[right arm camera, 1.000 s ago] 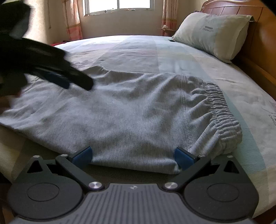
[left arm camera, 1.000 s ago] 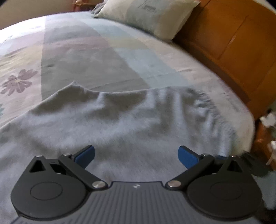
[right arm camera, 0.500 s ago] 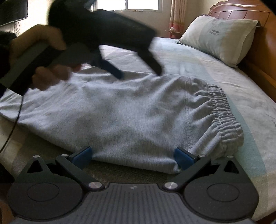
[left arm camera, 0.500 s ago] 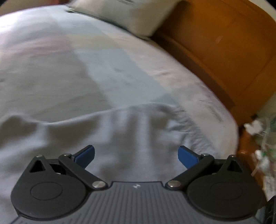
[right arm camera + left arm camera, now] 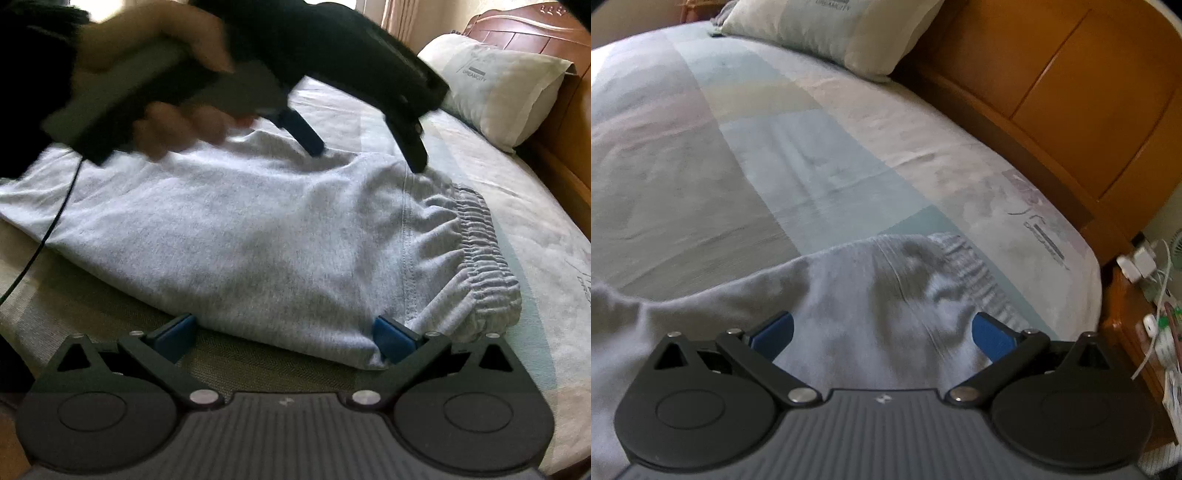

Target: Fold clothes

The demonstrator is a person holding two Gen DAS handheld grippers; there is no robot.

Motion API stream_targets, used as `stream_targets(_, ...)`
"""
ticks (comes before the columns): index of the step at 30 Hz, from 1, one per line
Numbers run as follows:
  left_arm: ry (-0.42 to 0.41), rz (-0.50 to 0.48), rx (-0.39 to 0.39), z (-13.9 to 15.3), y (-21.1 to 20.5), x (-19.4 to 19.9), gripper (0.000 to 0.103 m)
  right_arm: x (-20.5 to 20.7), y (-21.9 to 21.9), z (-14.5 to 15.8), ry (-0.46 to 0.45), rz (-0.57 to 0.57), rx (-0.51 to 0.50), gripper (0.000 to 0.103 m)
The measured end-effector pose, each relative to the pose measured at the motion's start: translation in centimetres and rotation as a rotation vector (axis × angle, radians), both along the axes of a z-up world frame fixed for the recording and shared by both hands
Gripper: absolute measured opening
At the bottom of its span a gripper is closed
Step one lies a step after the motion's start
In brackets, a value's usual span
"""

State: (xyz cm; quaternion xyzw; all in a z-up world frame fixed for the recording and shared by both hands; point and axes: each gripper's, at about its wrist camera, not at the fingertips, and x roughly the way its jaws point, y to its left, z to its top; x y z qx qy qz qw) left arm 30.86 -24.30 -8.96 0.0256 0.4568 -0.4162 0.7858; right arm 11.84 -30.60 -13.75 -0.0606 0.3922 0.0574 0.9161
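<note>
My left fingers gape wide, empty, tips at the far edge of the grey cotton sweatpants; my right fingers spread empty at the near hem. The elastic waistband bunches rightward on the bed. Pinching one layer only would skew the fold.

A home bedroom is shown. A bed with a pastel patchwork sheet fills the scene. A pillow is propped at the far right against a wooden headboard. Curtains are seen at the far wall. A bedside stand cluttered with chargers and cables is seen at right.
</note>
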Motion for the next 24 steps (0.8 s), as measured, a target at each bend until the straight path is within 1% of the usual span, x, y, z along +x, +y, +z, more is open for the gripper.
stream_targets(2,-0.005,0.003,0.0,1.0,1.2,-0.8,0.102,0.3,0.0,0.1,0.015,0.001,-0.005,0.103)
stream_targets(5,-0.044,0.01,0.003,2.8,3.1,-2.3,0.102,0.7,0.0,0.3,0.031,-0.002,-0.007,0.103)
stream_targets(8,-0.072,0.017,-0.01,4.5,4.8,-4.0,0.102,0.7,0.2,0.3,0.037,-0.005,-0.012,0.103)
stream_targets(11,-0.087,0.055,0.007,5.7,6.7,-5.6,0.102,0.8,0.4,0.3,0.044,-0.008,-0.019,0.103)
stream_targets(13,-0.091,0.093,0.021,6.0,8.0,-6.5,0.102,0.9,0.3,0.3,0.045,-0.014,-0.02,0.103)
stream_targets(16,-0.074,0.149,0.045,5.1,10.0,-7.1,0.102,1.0,0.5,0.3,0.044,-0.025,-0.023,0.103)
stream_targets(21,0.016,0.247,0.089,1.0,12.6,-7.1,0.102,0.9,0.5,0.2,0.038,-0.033,-0.018,0.103)
stream_targets(24,0.067,0.28,0.085,-1.1,13.3,-7.0,0.102,0.9,0.5,0.2,0.038,-0.038,-0.019,0.103)
